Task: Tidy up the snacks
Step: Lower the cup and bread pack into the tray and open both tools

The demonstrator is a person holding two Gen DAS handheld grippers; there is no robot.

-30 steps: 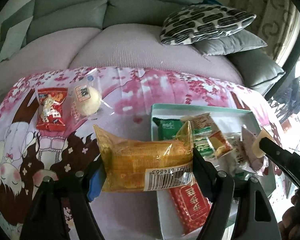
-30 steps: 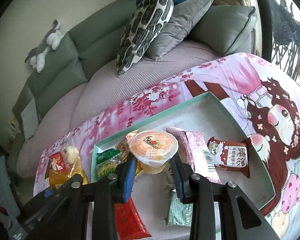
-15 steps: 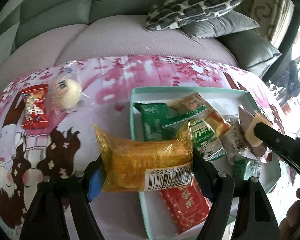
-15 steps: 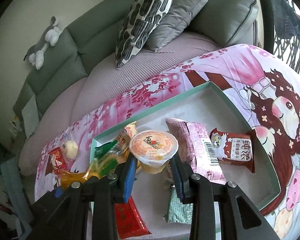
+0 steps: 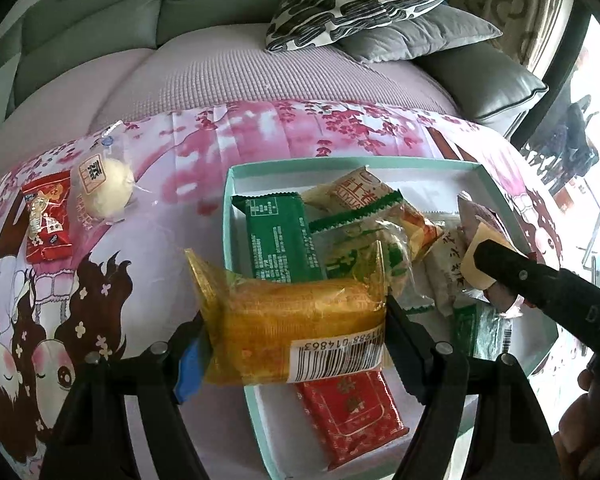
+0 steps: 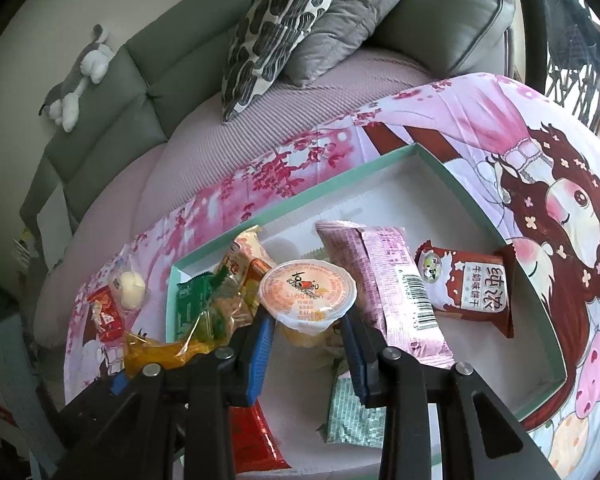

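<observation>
Looking down through both wrist cameras, I see a grey sofa point(image 6: 112, 92) with a lilac seat cover, and in front of it a table under a pink cartoon cloth point(image 5: 260, 136) printed with blossoms and a brown-haired girl. Two cushions, one black-and-white patterned point(image 6: 276, 28) and one plain grey point(image 6: 340, 20), lean at the sofa's right end, and a small grey-and-white plush toy point(image 6: 76, 80) lies on the backrest.

On the cloth sits a shallow white tray with a mint-green rim point(image 6: 500, 240). Inside it I can make out a long pink wrapper with a barcode point(image 6: 384, 292), a dark red milk-snack packet point(image 6: 472, 292), a green packet point(image 5: 280, 236), an orange-and-cream packet point(image 5: 364, 192), a red flat packet point(image 5: 348, 412) and a pale green foil packet point(image 6: 352, 416).

My left gripper point(image 5: 296, 340) is clamped on a yellow-orange cake bar in clear film point(image 5: 296, 328), barcode facing me, held across the tray's left rim above the snacks. My right gripper point(image 6: 308, 332) is clamped on a jelly cup point(image 6: 308, 300) with an orange-and-white peel lid and yellow fruit inside, held over the middle of the tray.

Outside the tray, well to its left on the cloth, lie a red snack packet point(image 5: 46, 216) and, just beside it, a round cream bun in clear wrap point(image 5: 108, 192).
</observation>
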